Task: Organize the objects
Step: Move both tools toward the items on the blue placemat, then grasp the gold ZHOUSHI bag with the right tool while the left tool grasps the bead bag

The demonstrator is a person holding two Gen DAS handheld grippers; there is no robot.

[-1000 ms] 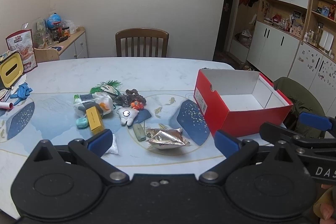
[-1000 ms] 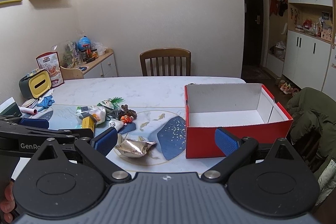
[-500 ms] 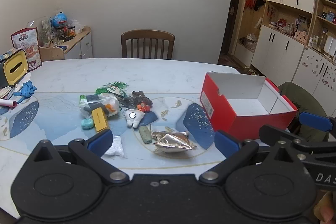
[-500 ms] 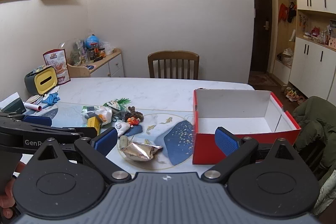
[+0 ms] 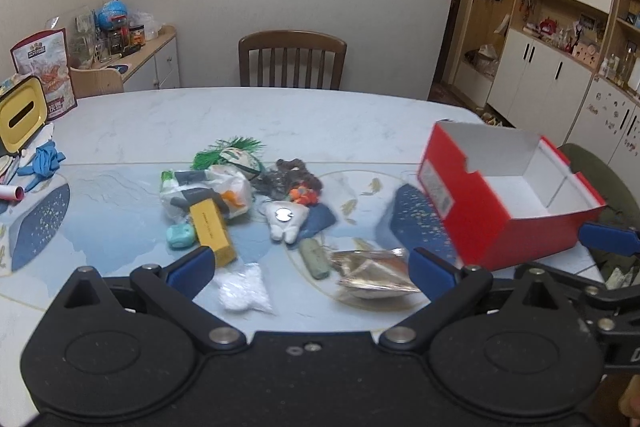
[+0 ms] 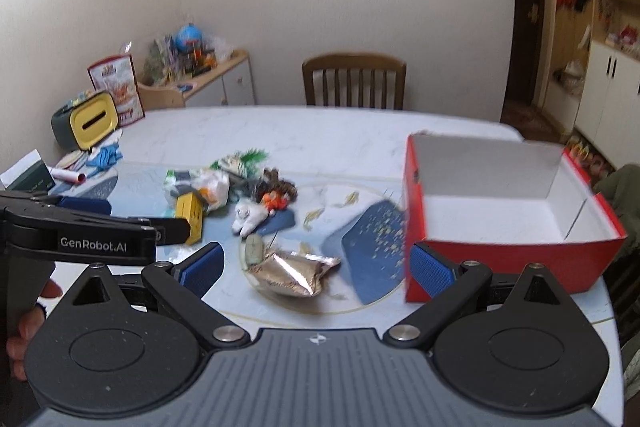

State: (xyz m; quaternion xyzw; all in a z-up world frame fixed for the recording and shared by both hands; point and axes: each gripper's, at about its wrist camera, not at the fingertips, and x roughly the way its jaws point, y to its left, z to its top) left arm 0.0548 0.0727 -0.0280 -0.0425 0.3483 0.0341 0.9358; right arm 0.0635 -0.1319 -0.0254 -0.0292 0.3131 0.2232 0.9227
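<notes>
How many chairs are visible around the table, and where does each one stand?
2. A wooden chair stands at the far side of the table. A second chair, draped in green cloth, sits at the right behind the red box. Others may be out of view.

Ahead of the left tongs [image 5: 308, 265], a heap of small things lies on the worktop [image 5: 280, 115]: a slim carton [image 5: 210, 229] just past the left finger, a crumpled bag [image 5: 208, 193] behind it, a plush toy [image 5: 286, 219] further right. A foil pouch [image 5: 370, 273] lies close before the right finger. An open box [image 6: 504, 203] stands right of the heap, just beyond the right tongs [image 6: 316, 267]. A chair [image 5: 292, 61] stands behind the worktop.
</notes>
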